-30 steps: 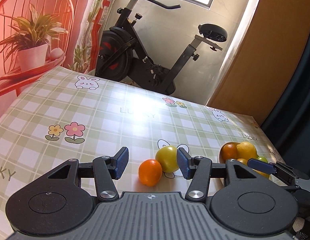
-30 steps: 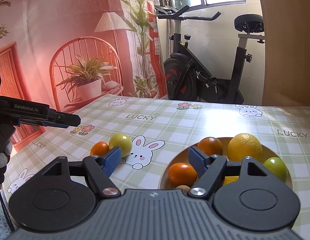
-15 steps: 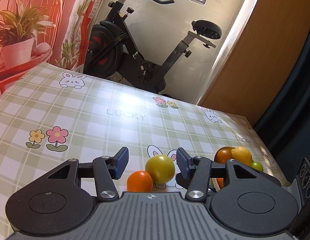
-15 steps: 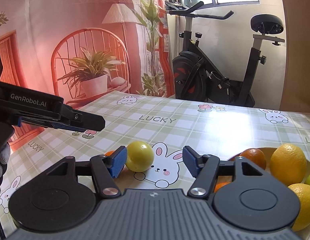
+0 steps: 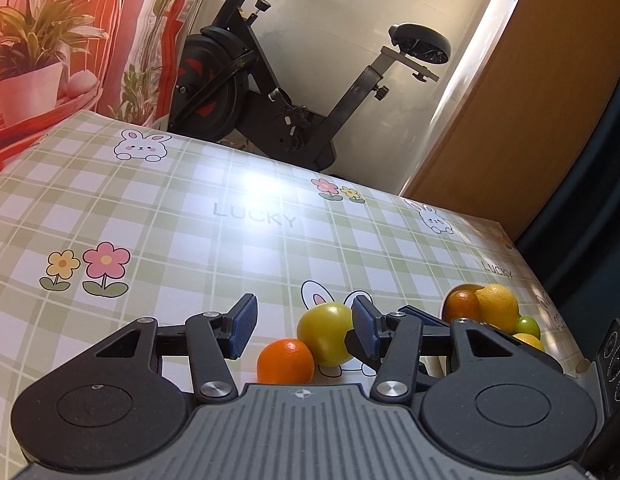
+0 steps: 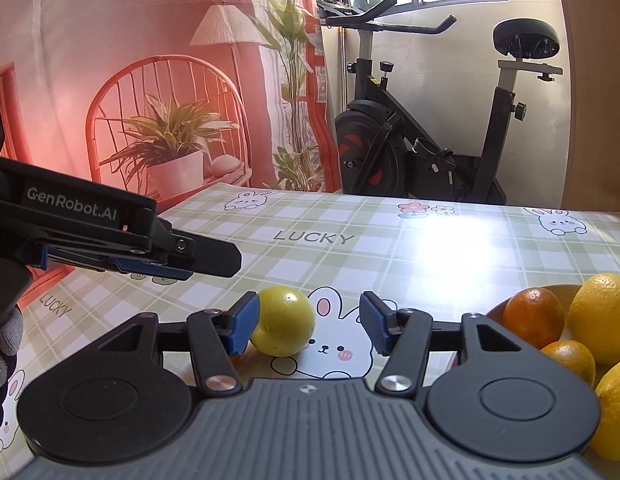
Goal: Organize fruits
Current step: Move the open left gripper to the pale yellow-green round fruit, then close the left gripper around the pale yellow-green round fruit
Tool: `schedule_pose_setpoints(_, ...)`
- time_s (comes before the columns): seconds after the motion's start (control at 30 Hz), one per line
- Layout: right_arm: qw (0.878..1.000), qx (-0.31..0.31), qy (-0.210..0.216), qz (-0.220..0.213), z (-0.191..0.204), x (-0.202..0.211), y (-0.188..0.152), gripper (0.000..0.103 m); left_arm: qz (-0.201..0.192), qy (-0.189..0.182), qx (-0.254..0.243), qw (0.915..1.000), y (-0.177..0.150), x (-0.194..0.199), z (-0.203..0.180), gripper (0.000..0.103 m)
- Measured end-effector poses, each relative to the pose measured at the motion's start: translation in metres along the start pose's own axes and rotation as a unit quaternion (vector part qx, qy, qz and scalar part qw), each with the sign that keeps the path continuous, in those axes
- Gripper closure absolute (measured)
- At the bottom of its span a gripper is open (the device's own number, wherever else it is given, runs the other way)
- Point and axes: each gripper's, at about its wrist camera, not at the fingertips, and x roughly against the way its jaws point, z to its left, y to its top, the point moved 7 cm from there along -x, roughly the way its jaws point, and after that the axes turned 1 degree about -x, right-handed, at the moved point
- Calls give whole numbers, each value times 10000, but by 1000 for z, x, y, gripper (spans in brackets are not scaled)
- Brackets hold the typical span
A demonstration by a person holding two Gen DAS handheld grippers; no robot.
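A yellow-green round fruit (image 5: 327,334) (image 6: 284,322) and a small orange (image 5: 285,361) lie side by side on the checked tablecloth. My left gripper (image 5: 304,326) hovers open just above and behind them, touching neither. My right gripper (image 6: 308,326) has the yellow-green fruit between its fingers; its jaws are closing. The left pad is at the fruit's side and the right pad stands well clear. In the right wrist view the orange is almost hidden behind the left finger. The left gripper (image 6: 190,264) shows there from the side, above and left of the fruit.
A tan bowl (image 6: 495,308) at the right holds an orange (image 6: 533,314), lemons (image 6: 601,318) and other fruit. A gloved hand (image 6: 2,344) is at the left edge. An exercise bike (image 5: 270,92) stands beyond the table's far edge.
My right gripper swung left from above the bowl to the yellow-green fruit and its jaws narrowed. The left gripper shifted a little and stayed open.
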Motion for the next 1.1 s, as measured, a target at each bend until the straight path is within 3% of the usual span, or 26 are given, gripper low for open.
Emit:
schedule_pose_setpoints(0.47, 9997, -3, 198, 126, 4, -9, -5, 45, 342, 6, 242, 9991, 0, -18, 7, 48)
schedule_pose_setpoints(0.57, 9994, 19, 247, 231, 5, -12, -6, 49, 396, -76, 329, 9986, 1, -24, 7, 48)
schedule_pose_setpoints(1.1, 9984, -74, 386, 415, 6, -20, -10, 49, 696, -456, 456, 9955, -6, -53, -5, 49)
